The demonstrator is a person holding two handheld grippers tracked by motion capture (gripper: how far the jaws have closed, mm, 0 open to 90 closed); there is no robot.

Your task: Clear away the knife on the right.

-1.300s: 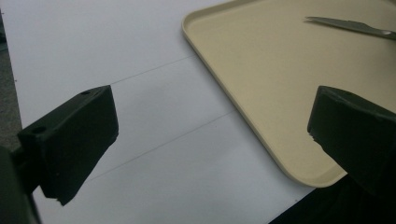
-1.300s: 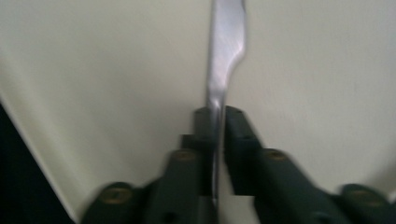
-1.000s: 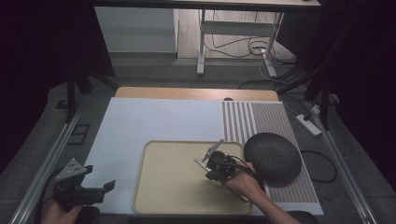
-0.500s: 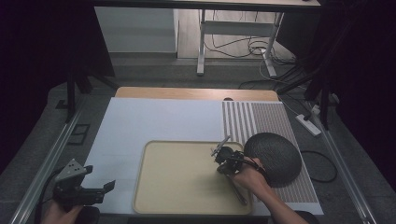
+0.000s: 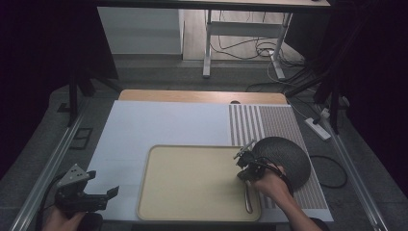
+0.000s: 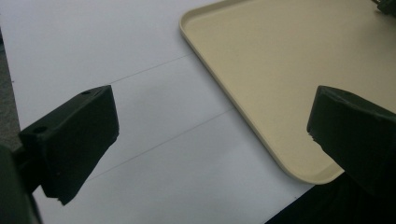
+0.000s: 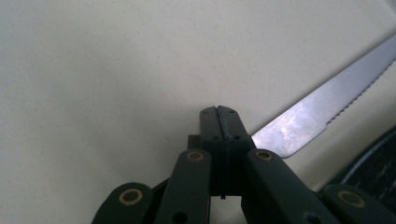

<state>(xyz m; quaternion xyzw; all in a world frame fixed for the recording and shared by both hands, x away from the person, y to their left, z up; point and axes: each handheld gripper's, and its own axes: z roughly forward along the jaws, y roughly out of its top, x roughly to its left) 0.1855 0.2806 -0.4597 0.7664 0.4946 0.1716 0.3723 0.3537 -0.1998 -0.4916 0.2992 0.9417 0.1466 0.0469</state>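
Right gripper (image 5: 244, 163): jaws pressed together, empty, over beige rectangular tray (image 5: 192, 183) right edge, hand angled far-left.
Serrated steel knife (image 7: 322, 114): on tray, just right of jaws.
Left gripper (image 5: 103, 196): jaws wide apart, empty, near-left corner.

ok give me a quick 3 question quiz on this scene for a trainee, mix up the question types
1. True or false: the left gripper has its jaws spread apart above the white table surface, beside the beige tray.
2. Multiple choice: what metal item lies on the tray next to the right gripper? A) a fork B) a serrated knife C) a spoon
3. Fill the gap: the dark round mat lies to the tray's ____ in the high view.

Key: 1 true; 2 B; 3 right
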